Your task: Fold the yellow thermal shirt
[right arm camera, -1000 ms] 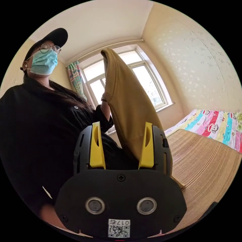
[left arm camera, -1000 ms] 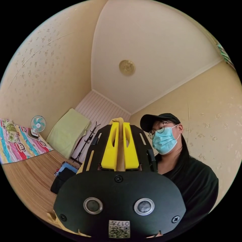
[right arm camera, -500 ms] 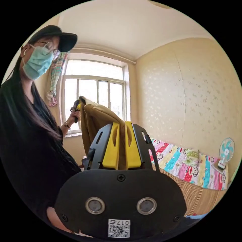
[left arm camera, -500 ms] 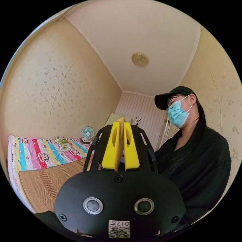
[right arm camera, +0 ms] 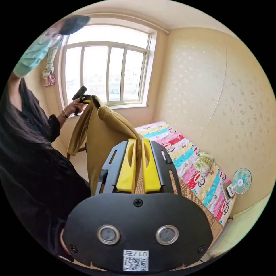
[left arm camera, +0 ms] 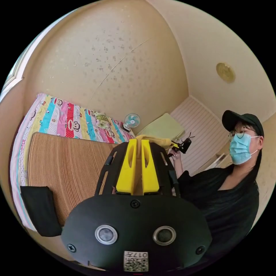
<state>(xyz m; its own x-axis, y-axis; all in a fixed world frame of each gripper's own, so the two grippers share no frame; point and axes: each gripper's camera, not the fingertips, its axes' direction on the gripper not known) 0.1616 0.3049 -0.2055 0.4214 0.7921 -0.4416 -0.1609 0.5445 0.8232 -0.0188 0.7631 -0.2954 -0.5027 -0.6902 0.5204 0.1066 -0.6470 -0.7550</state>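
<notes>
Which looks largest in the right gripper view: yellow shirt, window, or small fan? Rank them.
1. window
2. yellow shirt, close behind; it hangs nearer the camera, so this order is unsure
3. small fan, clearly smallest

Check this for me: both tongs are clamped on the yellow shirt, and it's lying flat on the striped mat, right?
Not flat on the mat. The right gripper view shows the yellow shirt hanging in the air between the right tongs and left tongs. Both are clamped on it.

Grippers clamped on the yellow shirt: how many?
2. Left gripper shut on the shirt edge; right gripper shut on another part, shirt hanging between them.
</notes>
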